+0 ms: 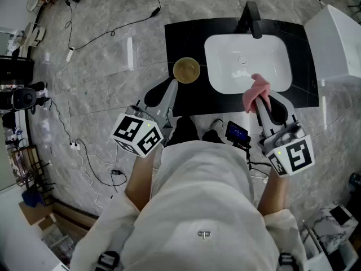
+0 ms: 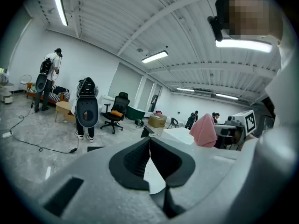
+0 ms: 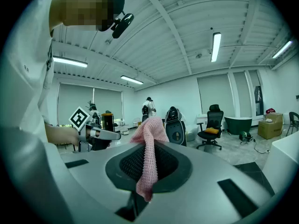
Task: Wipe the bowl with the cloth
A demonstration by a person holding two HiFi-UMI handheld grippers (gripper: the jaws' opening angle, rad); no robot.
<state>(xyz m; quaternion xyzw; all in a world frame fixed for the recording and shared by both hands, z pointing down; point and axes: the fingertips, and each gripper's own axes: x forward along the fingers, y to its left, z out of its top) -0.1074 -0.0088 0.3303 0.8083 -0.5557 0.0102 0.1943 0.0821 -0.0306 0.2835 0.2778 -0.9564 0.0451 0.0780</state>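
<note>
A small golden-brown bowl [image 1: 186, 70] sits on the black counter [image 1: 189, 103], left of the white sink [image 1: 223, 81]. My left gripper [image 1: 171, 88] points at the bowl's near edge with its jaws shut. I cannot tell whether it touches the bowl. In the left gripper view its pads [image 2: 140, 157] meet with nothing clearly between them, and the bowl does not show there. My right gripper [image 1: 260, 101] is shut on a pink cloth [image 1: 256, 90] over the sink's near rim. The cloth [image 3: 148, 143] sticks up from the jaws and hangs down between the pads. It also shows from the left as the pink cloth [image 2: 203, 129].
A black faucet [image 1: 250, 16] stands behind the sink. A white box [image 1: 338, 44] is at the right. Cables [image 1: 84, 41] run over the grey floor at the left. Office chairs [image 2: 116, 113] and people [image 2: 46, 78] are further off in the room.
</note>
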